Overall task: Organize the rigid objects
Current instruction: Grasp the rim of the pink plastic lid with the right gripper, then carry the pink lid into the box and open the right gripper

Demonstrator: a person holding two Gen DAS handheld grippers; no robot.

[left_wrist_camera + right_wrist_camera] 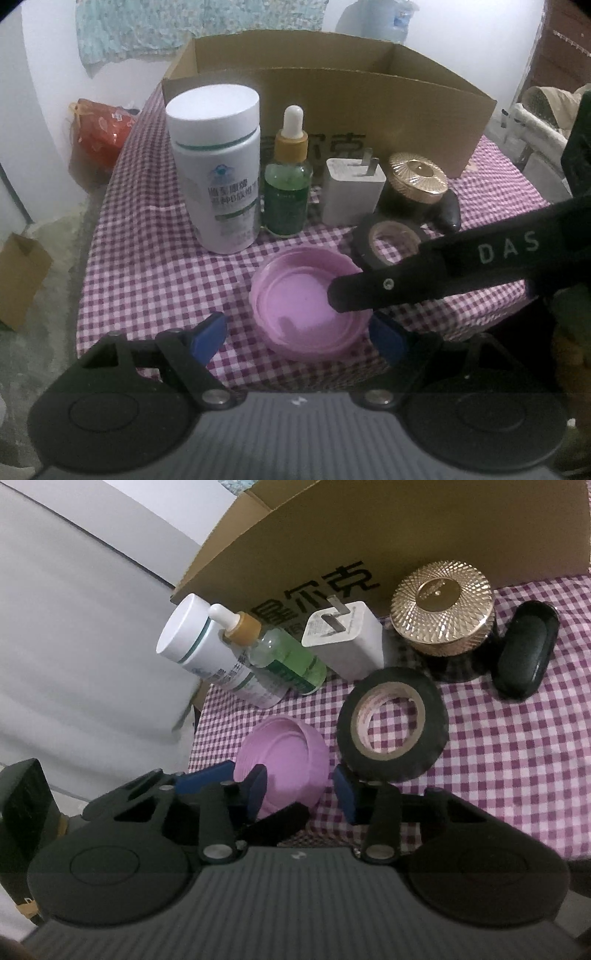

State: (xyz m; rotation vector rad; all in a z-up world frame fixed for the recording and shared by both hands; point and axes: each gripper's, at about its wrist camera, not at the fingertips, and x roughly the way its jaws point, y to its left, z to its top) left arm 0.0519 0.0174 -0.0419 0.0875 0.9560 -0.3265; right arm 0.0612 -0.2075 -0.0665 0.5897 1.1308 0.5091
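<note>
A pink lid (306, 306) lies upside down near the front edge of the checked table (140, 273). My left gripper (295, 336) is open, its blue pads on either side of the lid's near part. My right gripper (301, 790) is open around the lid's right rim (291, 760); one finger (369, 291) lies inside the lid. Behind stand a white bottle (218, 166), a green dropper bottle (288, 184), a white charger (352, 192), a gold-lidded jar (417, 177) and a black tape roll (393, 723).
An open cardboard box (369, 107) stands at the back of the table. A black oval case (524, 653) lies right of the jar. A red bag (99, 129) and a small carton (18, 280) sit on the floor at left.
</note>
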